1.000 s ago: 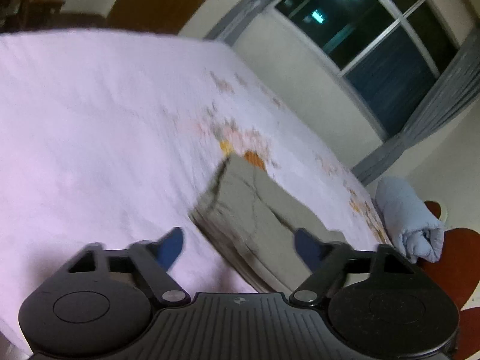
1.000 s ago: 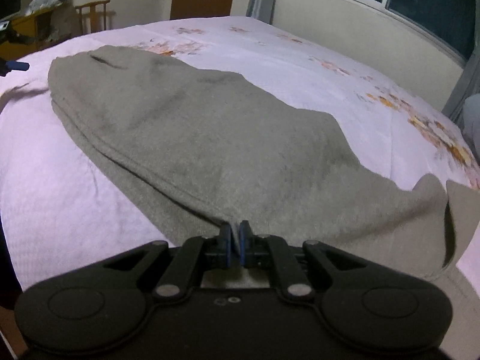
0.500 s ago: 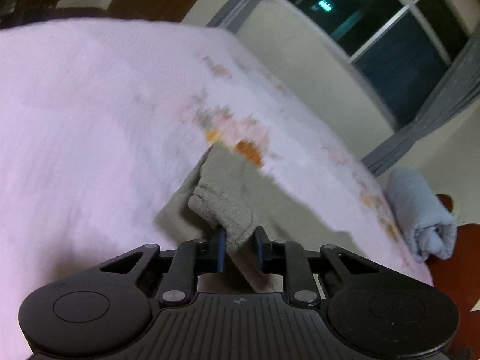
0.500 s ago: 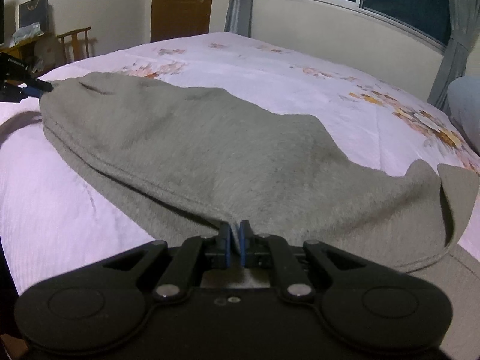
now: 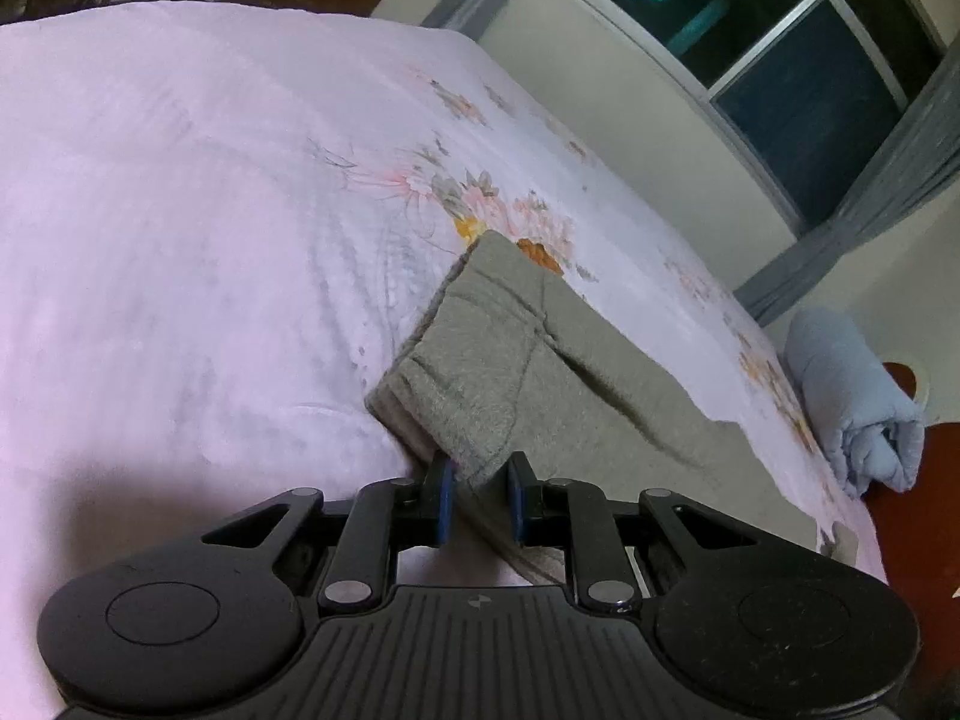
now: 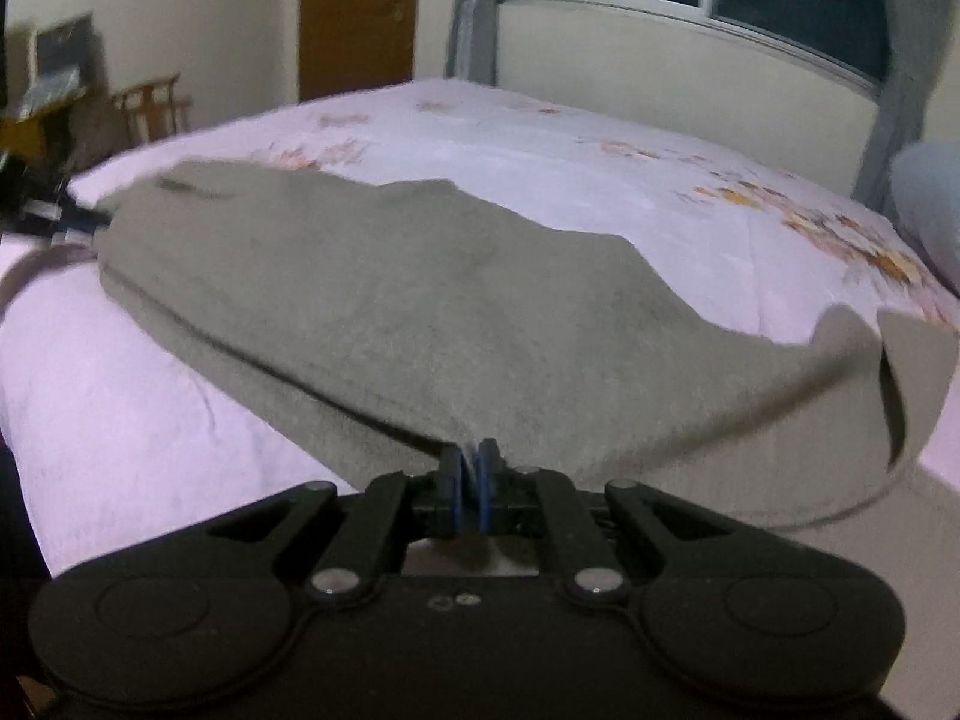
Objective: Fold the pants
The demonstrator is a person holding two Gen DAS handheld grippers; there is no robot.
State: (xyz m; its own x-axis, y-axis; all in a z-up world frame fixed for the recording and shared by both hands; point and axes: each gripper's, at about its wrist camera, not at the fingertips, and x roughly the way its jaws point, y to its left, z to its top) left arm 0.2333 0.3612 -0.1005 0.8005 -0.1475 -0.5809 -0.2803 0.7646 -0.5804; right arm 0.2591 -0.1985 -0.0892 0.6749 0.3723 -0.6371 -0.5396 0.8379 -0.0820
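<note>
Grey-green pants (image 6: pixel 390 300) lie spread across the pale pink bed (image 6: pixel 120 408). In the right wrist view my right gripper (image 6: pixel 471 456) is shut on their near edge, which rises slightly off the sheet. The left wrist view shows a folded end of the pants (image 5: pixel 510 348) with a corner pinched between the blue pads of my left gripper (image 5: pixel 478 468). That left gripper (image 6: pixel 66 219) also shows small at the far left of the right wrist view, at the far end of the cloth. At the right, the other end of the pants curls up.
A rolled light-blue blanket (image 5: pixel 852 396) lies at the bed's far right end. A wall with a dark window (image 5: pixel 780 60) and grey curtains runs behind the bed. A wooden door (image 6: pixel 357 18) and a chair (image 6: pixel 150 108) stand beyond the far left corner.
My left gripper went from open around the pants' end to shut on its corner and moved in closer. The right gripper kept its hold while its view tilted and shifted slightly.
</note>
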